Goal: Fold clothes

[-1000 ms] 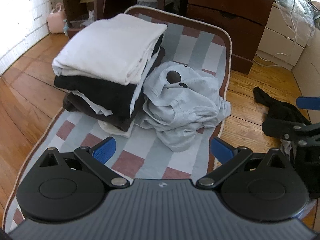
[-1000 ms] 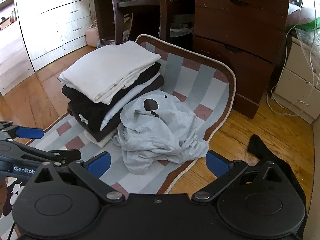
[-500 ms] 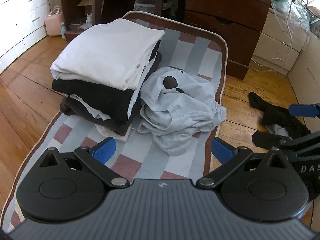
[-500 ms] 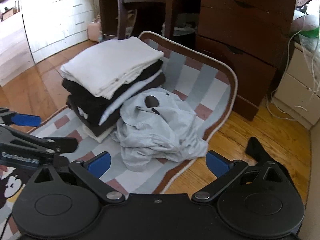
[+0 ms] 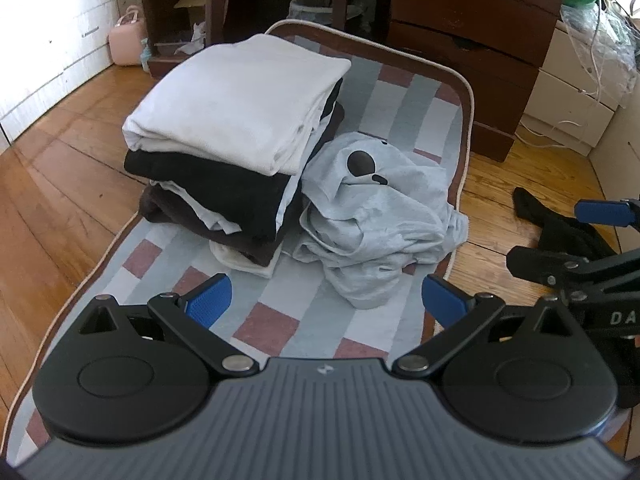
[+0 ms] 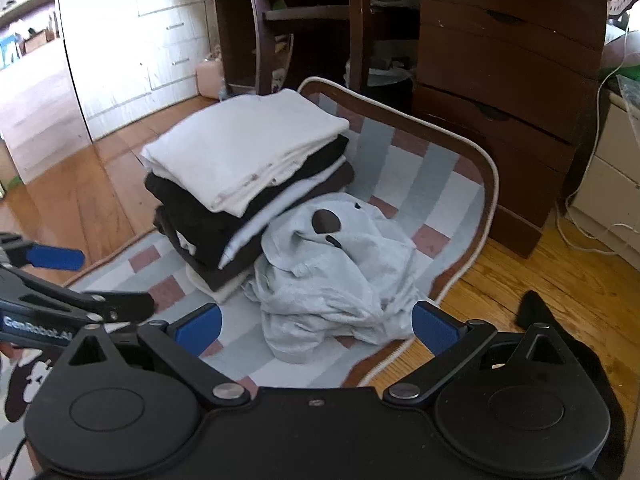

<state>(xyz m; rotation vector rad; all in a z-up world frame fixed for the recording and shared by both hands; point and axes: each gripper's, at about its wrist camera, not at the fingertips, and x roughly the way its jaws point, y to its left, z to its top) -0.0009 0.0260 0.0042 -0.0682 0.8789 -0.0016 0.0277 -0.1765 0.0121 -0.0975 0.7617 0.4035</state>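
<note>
Cloth like this crumpled pale grey shirt [image 5: 372,216] is soft and floppy. It lies on the striped rug [image 5: 404,96], touching the folded pile [image 5: 236,136]. Your 2 tongs, left gripper [image 5: 325,300] and right gripper [image 6: 316,322], gape wide and hold nothing. Pinch an edge.

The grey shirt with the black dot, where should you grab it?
Probably the loose lower folds of the grey shirt, nearest the open left gripper, coming from the front. It lies crumpled on the rug, and its left side presses against the stack, so that side is blocked.
</note>
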